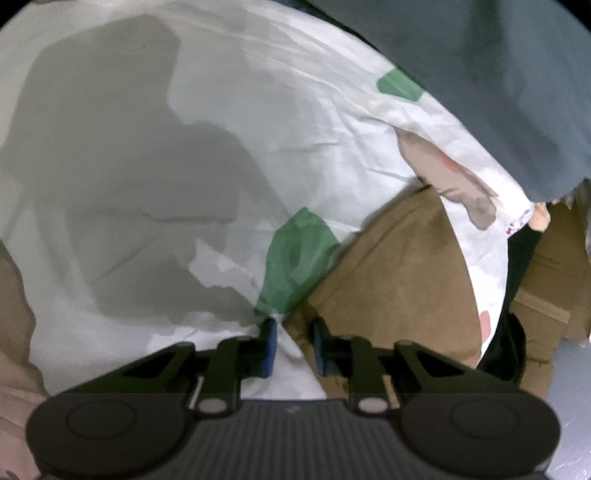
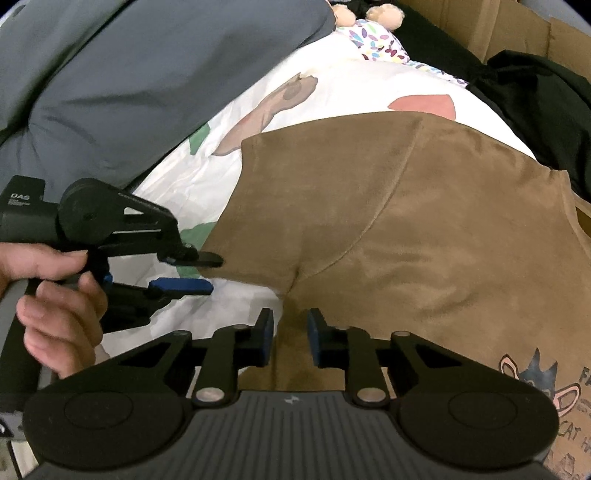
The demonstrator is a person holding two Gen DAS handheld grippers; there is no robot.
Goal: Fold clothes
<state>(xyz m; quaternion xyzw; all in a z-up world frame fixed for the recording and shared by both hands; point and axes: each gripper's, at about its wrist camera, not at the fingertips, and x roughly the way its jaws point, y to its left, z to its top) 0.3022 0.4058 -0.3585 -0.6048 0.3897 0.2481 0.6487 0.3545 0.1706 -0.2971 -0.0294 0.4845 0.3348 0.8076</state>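
A brown T-shirt (image 2: 399, 229) lies spread on a white printed sheet (image 2: 332, 88); its sleeve points toward the left. It also shows in the left wrist view (image 1: 399, 280). My left gripper (image 1: 293, 345) is open, its jaws either side of the sleeve's edge. In the right wrist view the left gripper (image 2: 212, 273) sits at the sleeve hem, jaws apart around the hem. My right gripper (image 2: 290, 341) is open, low over the shirt near the armpit seam, holding nothing.
A grey-blue quilt (image 2: 129, 81) lies along the far side of the sheet (image 1: 221, 129). A black garment (image 2: 535, 103), cardboard boxes (image 2: 480, 26) and a small colourful patterned cloth (image 2: 373, 40) lie beyond the shirt. A cat print (image 2: 539, 380) marks the shirt's front.
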